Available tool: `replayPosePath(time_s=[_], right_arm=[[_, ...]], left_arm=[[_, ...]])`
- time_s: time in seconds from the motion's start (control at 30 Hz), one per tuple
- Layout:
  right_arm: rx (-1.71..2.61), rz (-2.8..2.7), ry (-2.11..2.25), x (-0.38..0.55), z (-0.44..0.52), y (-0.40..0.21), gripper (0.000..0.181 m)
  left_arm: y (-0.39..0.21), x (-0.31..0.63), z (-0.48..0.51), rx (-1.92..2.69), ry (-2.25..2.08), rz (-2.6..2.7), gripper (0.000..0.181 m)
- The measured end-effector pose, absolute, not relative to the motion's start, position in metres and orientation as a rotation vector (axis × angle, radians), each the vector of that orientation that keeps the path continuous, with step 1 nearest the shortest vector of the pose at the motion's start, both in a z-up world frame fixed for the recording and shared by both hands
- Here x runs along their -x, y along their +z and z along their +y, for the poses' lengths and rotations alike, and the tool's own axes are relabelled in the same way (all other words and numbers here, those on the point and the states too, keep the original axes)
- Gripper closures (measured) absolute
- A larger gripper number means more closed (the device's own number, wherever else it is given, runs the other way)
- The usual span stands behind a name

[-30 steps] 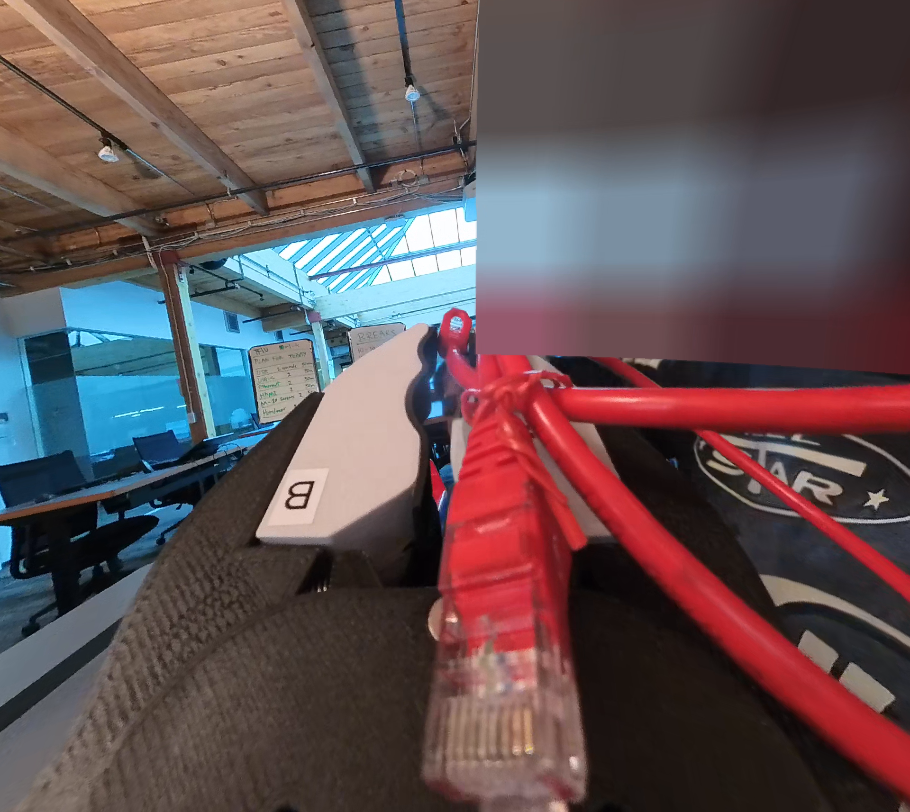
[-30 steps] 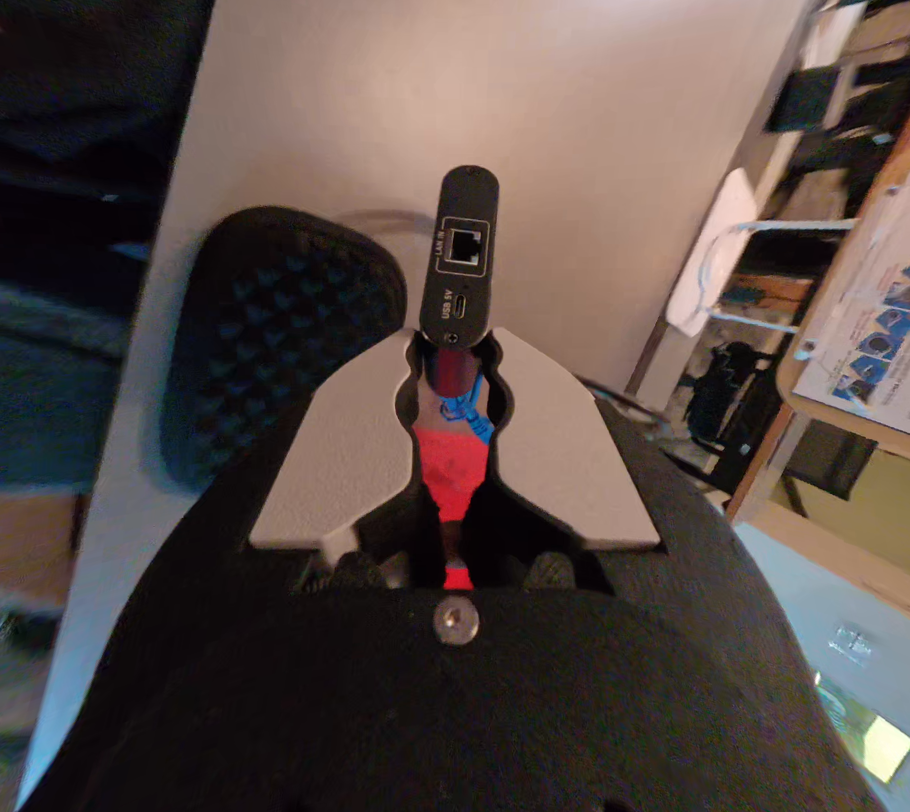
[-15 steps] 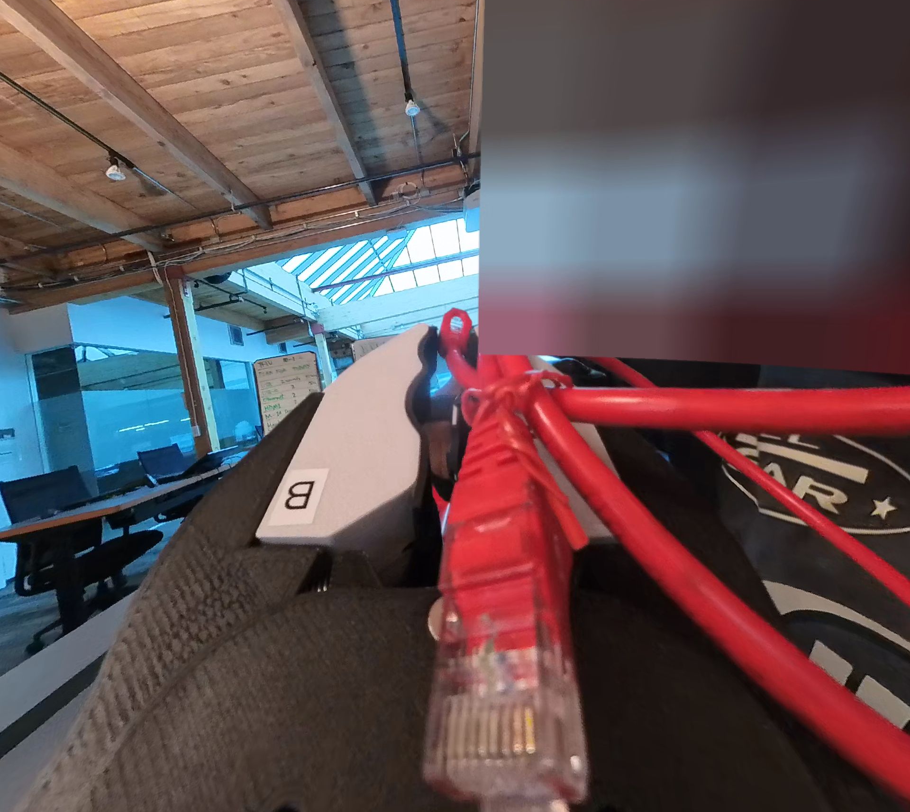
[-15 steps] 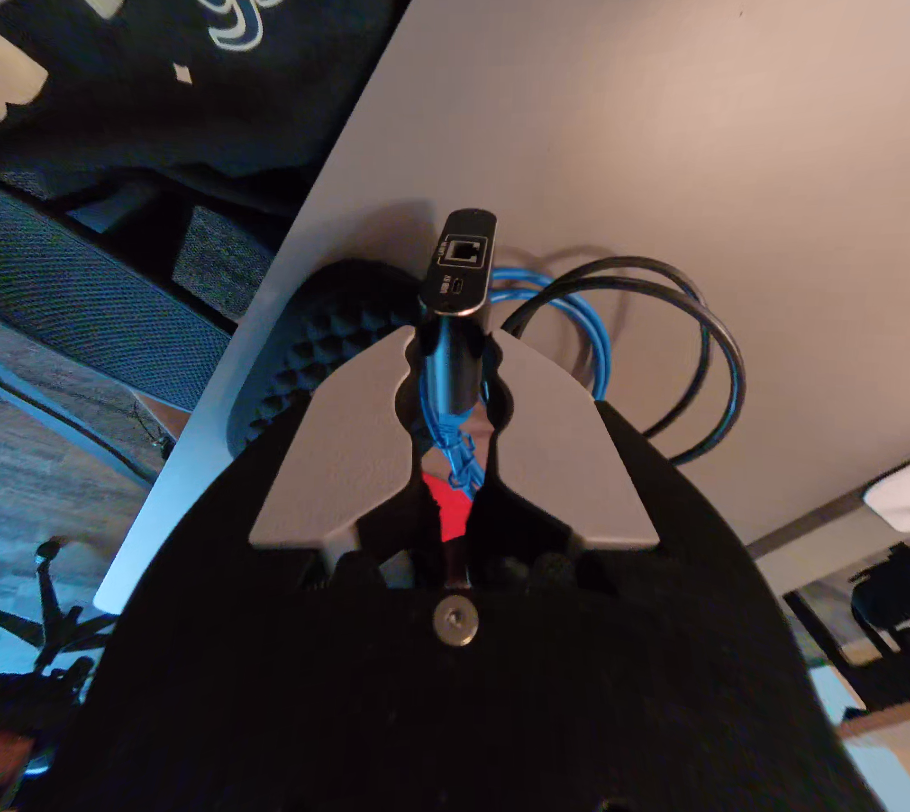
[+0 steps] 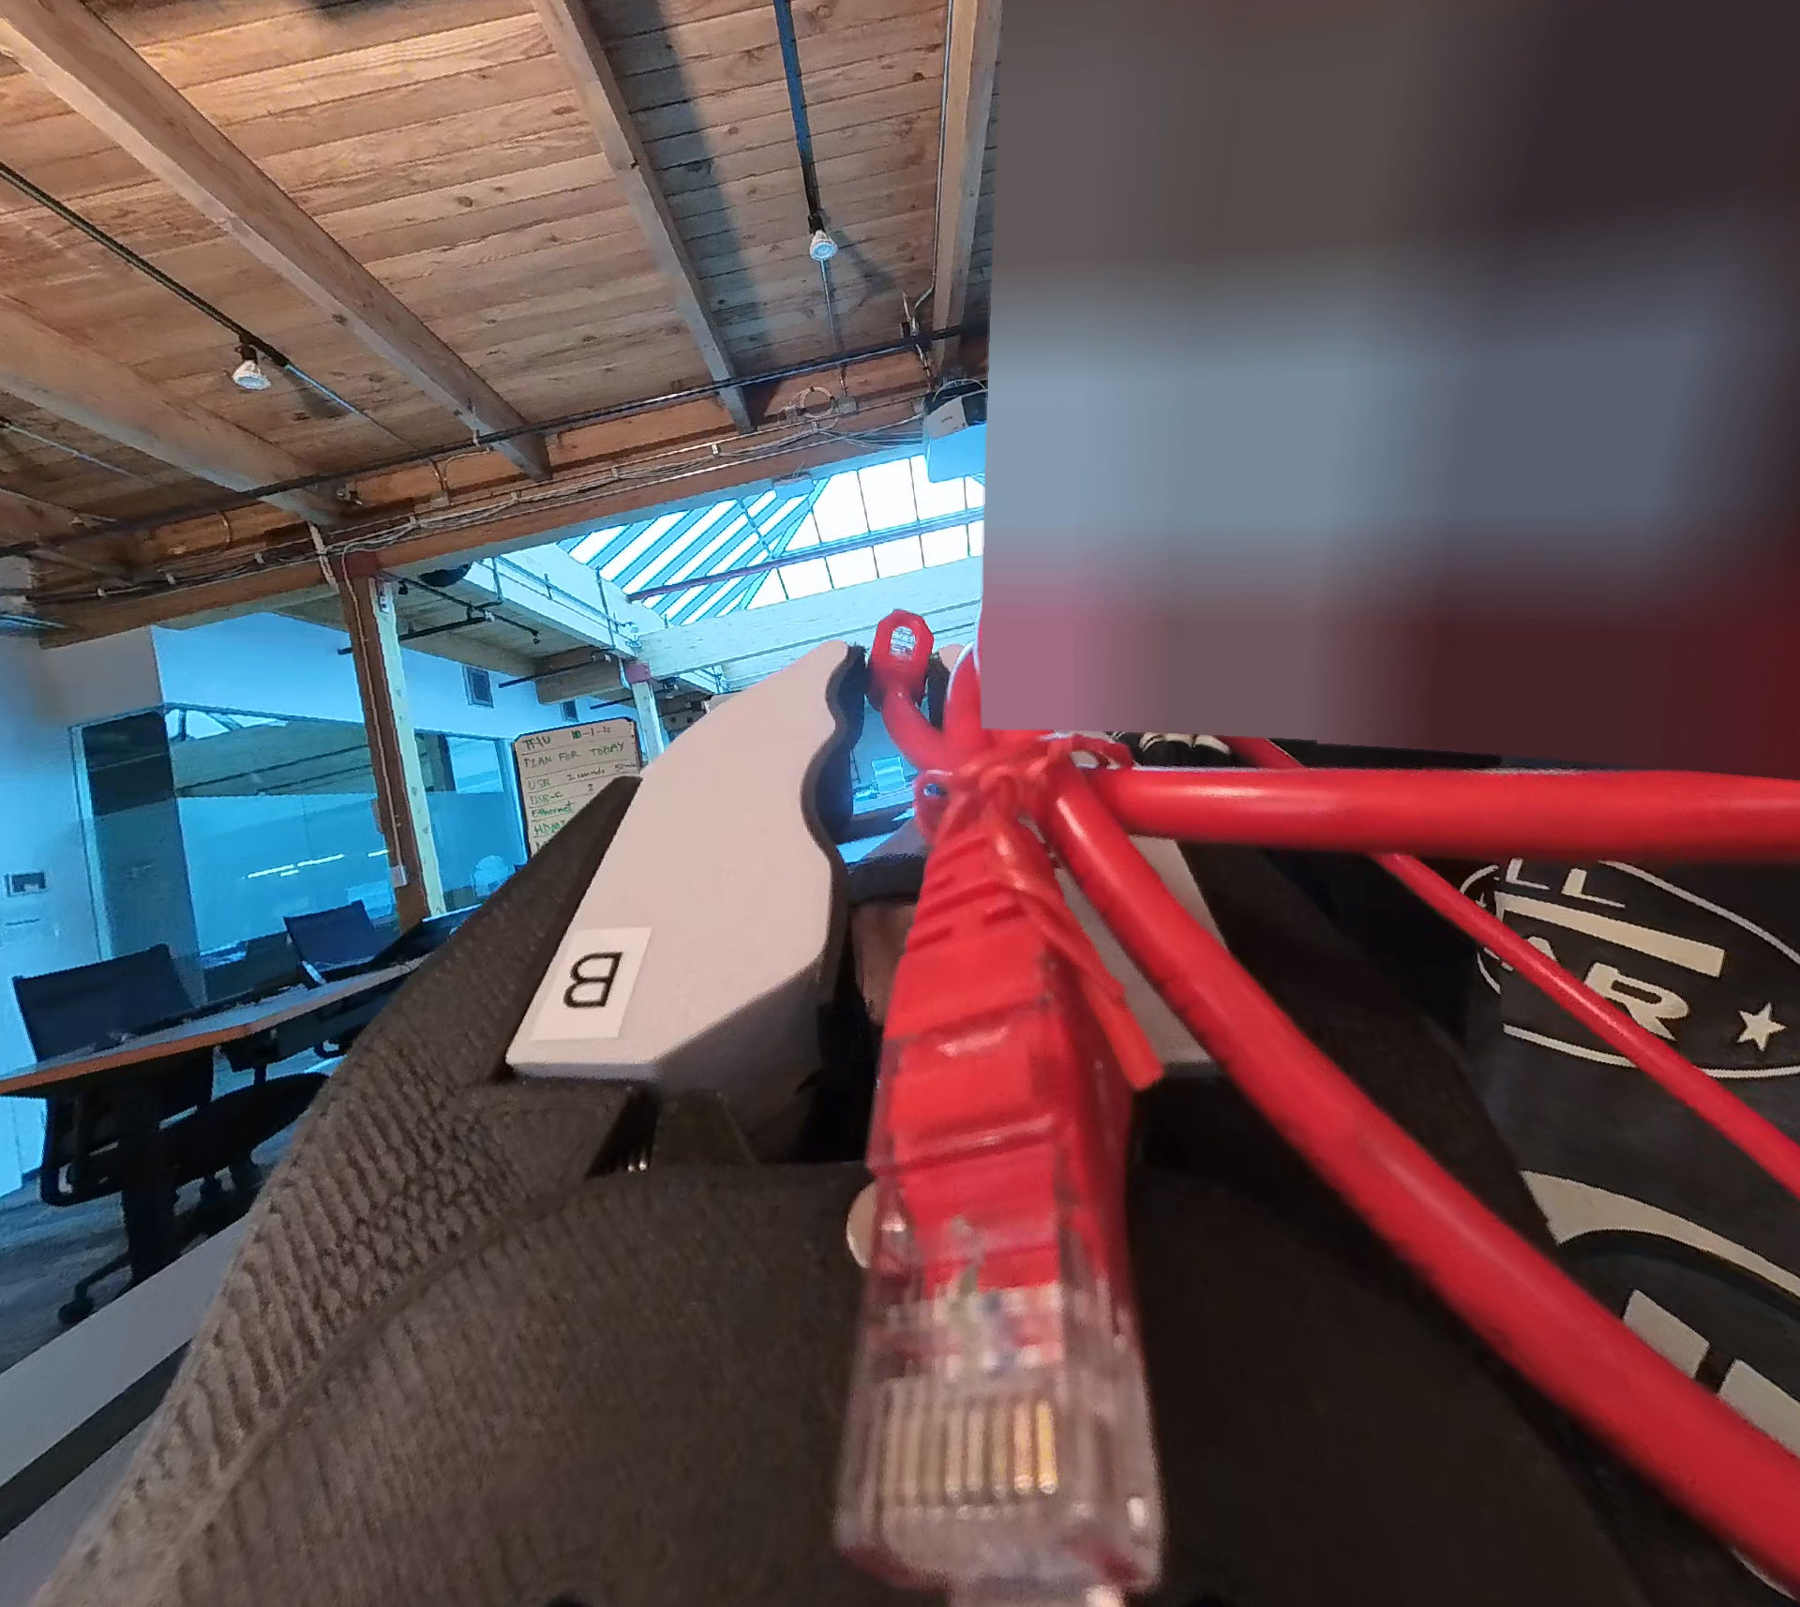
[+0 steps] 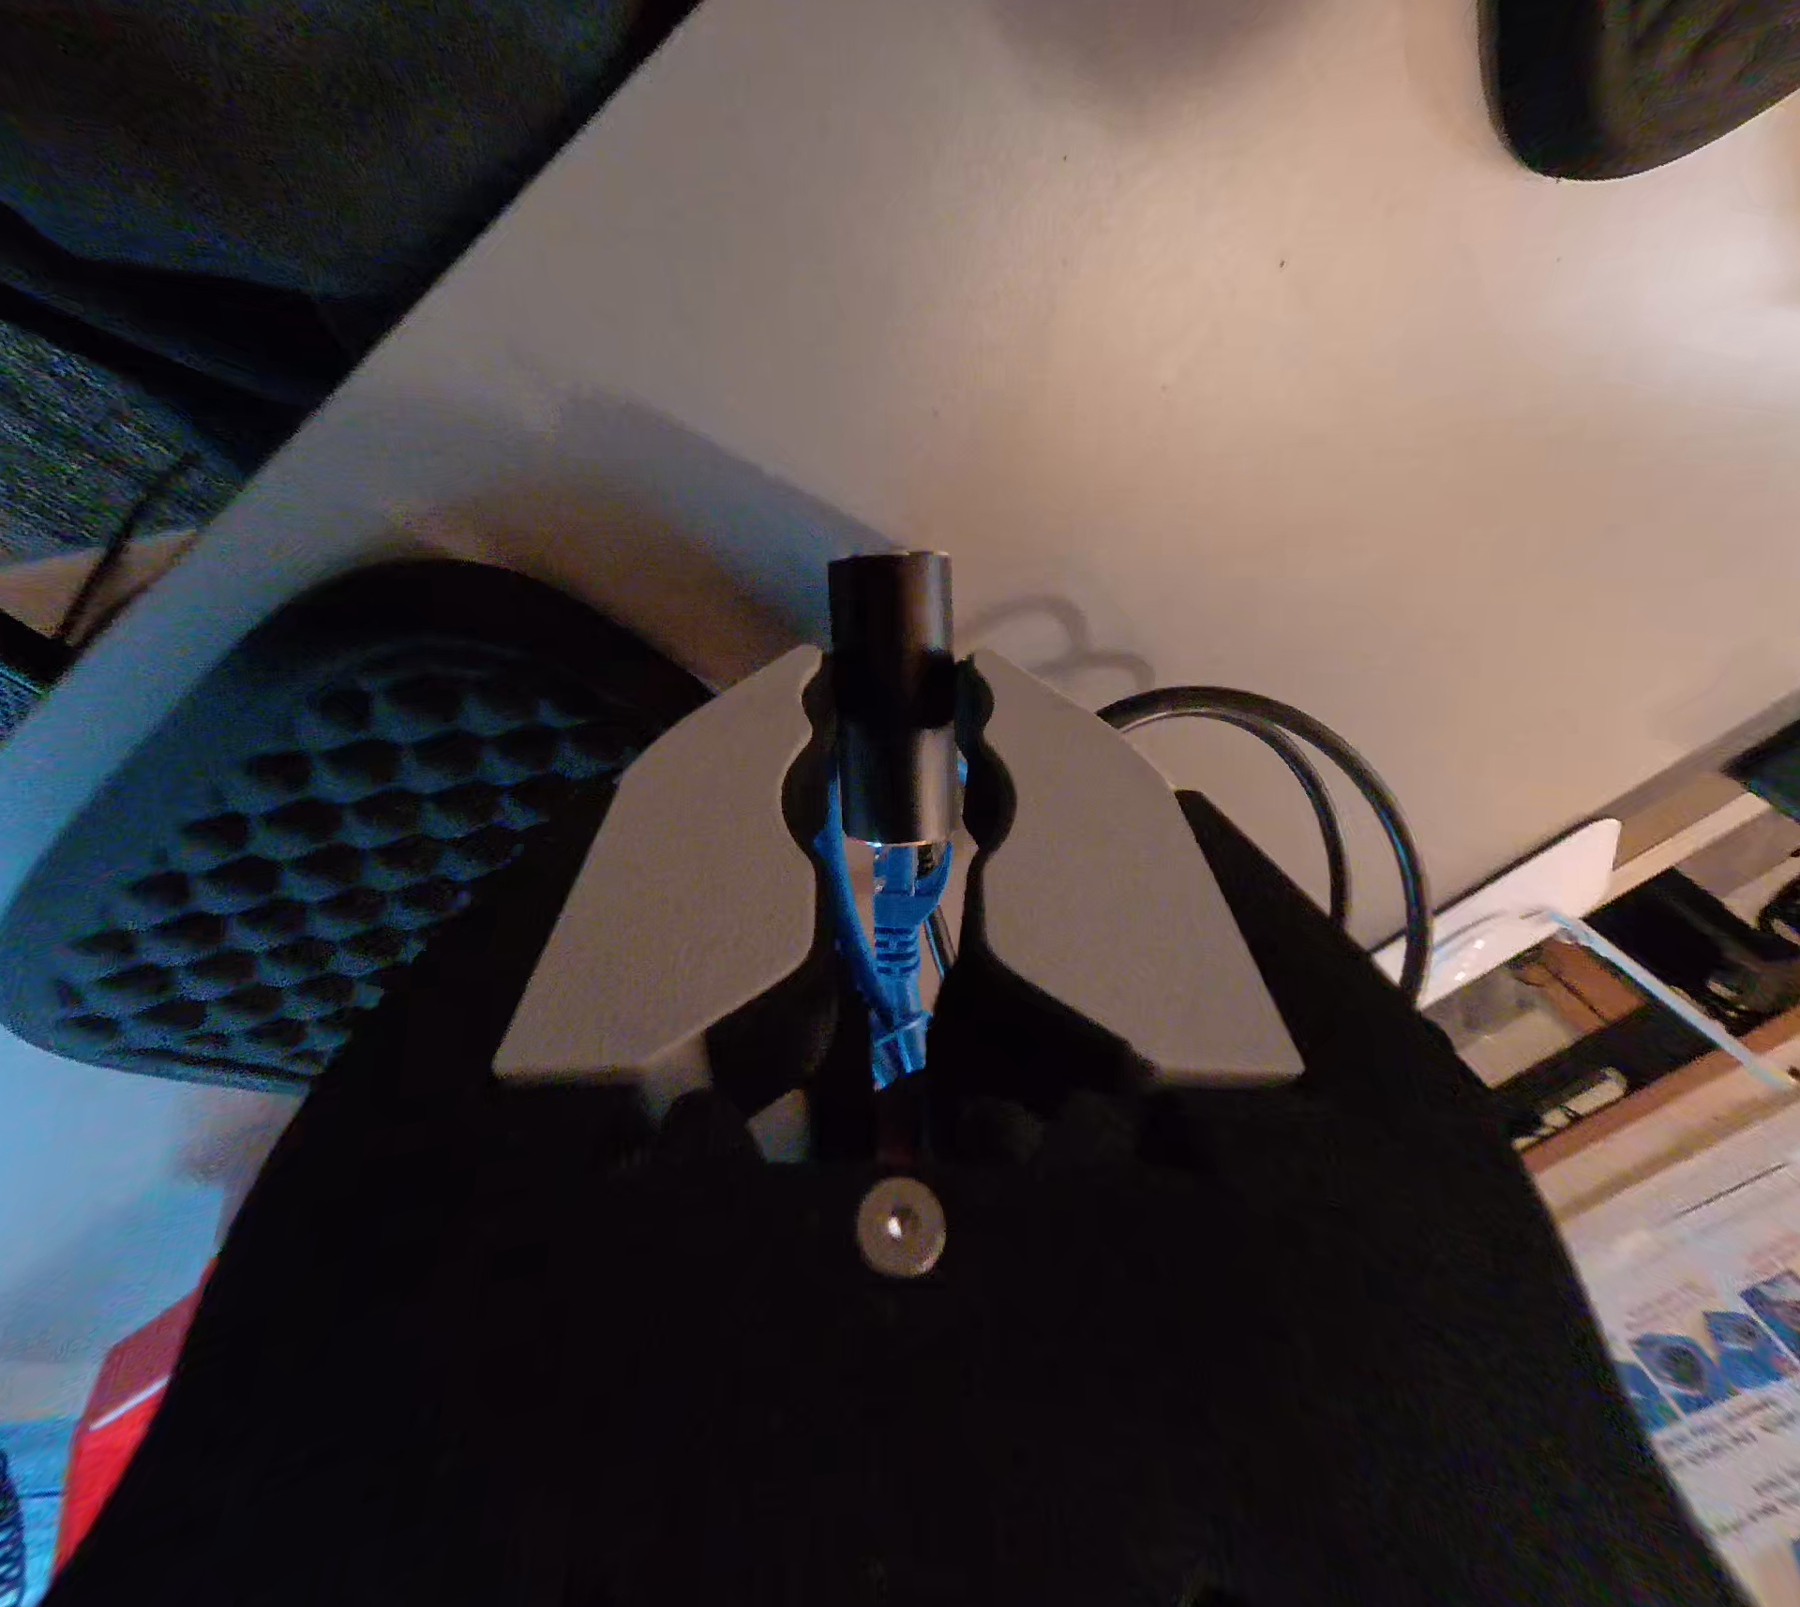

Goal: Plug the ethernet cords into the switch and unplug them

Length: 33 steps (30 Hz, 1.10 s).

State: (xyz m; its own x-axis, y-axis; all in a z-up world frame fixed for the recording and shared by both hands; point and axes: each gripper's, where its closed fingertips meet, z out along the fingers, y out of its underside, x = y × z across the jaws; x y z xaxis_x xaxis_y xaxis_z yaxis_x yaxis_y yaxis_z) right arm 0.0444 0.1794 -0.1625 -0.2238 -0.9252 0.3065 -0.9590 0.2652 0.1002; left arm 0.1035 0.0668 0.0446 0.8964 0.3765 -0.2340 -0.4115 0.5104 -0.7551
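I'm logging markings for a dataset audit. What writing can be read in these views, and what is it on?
I won't quote writing; here is what bears it.
Sticker, left view: one clear character.
Whiteboard, left view: handwritten lines.
Shirt: pale emblem lettering.
Sheet, right view: print too blurred to read.

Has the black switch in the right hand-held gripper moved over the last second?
Yes. The switch has tipped away: its port face, visible earlier, now points toward the white table, hidden from view.
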Motion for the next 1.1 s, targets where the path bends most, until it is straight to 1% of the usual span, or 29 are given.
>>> replayPosePath(time_s=[0.1,0.13,0.17,0.27,0.3,0.37,0.43,0.67,0.73,0.9,1.03,1.1], right_arm=[[-1.710,-2.237,0.132,-0.037,0.179,-0.163,0.158],[-1.692,-2.214,0.097,-0.031,0.179,-0.165,0.153],[-1.665,-2.166,0.031,-0.020,0.178,-0.169,0.129],[-1.627,-2.059,-0.219,0.012,0.187,-0.196,0.127],[-1.645,-1.978,-0.217,0.019,0.183,-0.199,0.128],[-1.639,-1.973,-0.108,0.022,0.176,-0.188,0.143],[-1.596,-2.051,0.085,0.016,0.169,-0.175,0.151],[-1.327,-2.129,0.448,0.021,0.162,-0.143,0.153],[-1.316,-2.173,0.510,0.014,0.172,-0.136,0.153],[-1.445,-2.527,0.321,-0.020,0.213,-0.135,0.153],[-1.617,-2.582,0.096,-0.039,0.211,-0.150,0.153],[-1.710,-2.594,0.086,-0.054,0.199,-0.159,0.152]], left_arm=[[0.046,-0.104,0.065,0.915,0.476,0.044,0.169],[0.046,-0.104,0.064,0.912,0.477,0.044,0.169],[0.047,-0.105,0.063,0.909,0.477,0.045,0.169],[0.050,-0.106,0.060,0.894,0.472,0.047,0.169],[0.050,-0.107,0.059,0.889,0.473,0.048,0.169],[0.052,-0.108,0.056,0.882,0.480,0.048,0.169],[0.053,-0.108,0.054,0.875,0.484,0.050,0.169],[0.051,-0.106,0.056,0.900,0.507,0.045,0.169],[0.049,-0.105,0.056,0.910,0.516,0.043,0.169],[0.050,-0.103,0.057,0.892,0.492,0.036,0.169],[0.048,-0.105,0.064,0.921,0.507,0.053,0.169],[0.048,-0.106,0.064,0.930,0.519,0.060,0.169]])
